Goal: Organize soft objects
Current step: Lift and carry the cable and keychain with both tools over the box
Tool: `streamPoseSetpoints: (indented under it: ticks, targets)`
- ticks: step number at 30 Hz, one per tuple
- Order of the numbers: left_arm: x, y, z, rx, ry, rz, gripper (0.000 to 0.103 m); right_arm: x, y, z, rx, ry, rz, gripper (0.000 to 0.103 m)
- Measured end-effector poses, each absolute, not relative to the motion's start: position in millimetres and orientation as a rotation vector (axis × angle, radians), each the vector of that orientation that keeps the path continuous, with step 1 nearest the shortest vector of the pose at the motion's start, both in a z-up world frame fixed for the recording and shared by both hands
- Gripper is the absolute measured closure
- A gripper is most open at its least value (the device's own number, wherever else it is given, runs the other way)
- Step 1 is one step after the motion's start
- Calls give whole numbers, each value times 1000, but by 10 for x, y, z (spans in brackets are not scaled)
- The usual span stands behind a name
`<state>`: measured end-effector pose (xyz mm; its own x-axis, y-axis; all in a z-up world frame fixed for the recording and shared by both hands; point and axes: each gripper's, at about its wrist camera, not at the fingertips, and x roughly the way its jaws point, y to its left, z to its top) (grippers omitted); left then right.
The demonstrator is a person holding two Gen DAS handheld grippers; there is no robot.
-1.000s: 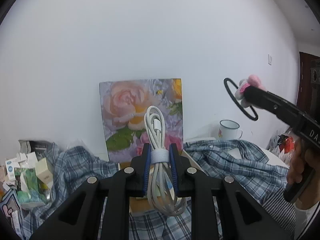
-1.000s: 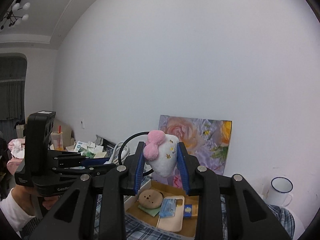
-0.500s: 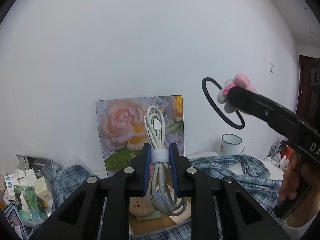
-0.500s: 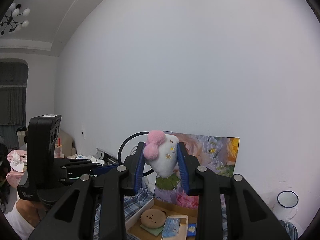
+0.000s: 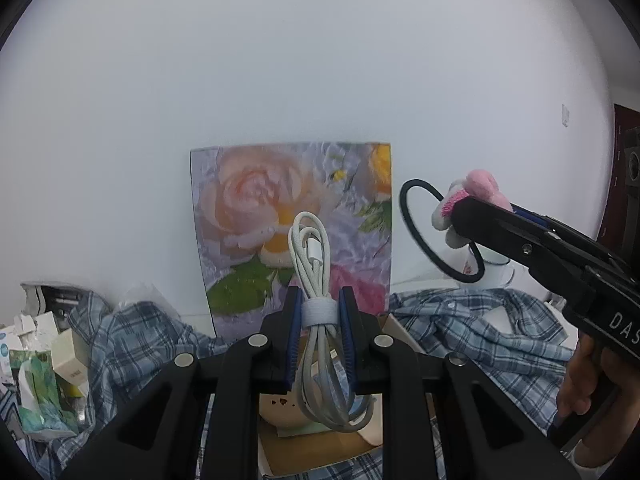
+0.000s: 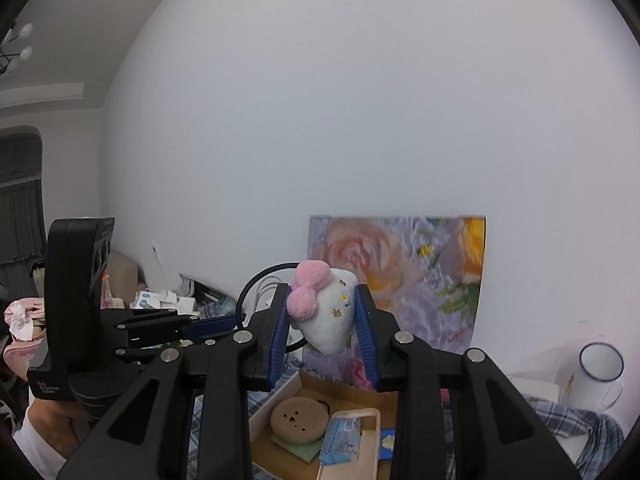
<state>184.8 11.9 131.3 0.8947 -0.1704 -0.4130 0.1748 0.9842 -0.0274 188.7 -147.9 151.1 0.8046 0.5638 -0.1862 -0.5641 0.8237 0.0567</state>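
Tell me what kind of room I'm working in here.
Most likely a lived-in room at home, not a lab: a rumpled blue plaid shirt covers the surface, a floral rose picture leans on the white wall, and a white enamel mug with a blue rim stands nearby.

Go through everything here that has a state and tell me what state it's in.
Left tongs: shut on cable.
Cable: coiled, strapped, held upright.
Right tongs: shut on plush.
Plush: held up, black band hanging.
Box: open, partly filled.
Mug: upright.
Shirt: crumpled.

white wall (image 5: 320, 60), ceiling lamp (image 6: 20, 46), dark curtain (image 6: 20, 216)
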Motion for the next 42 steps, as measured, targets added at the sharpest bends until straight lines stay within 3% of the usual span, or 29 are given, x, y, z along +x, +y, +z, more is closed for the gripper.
streamPoseSetpoints:
  ticks: [42]
  targets:
    - [2541,130,108,45,725,-123,83,2778,-1318,167,29,609,568,72]
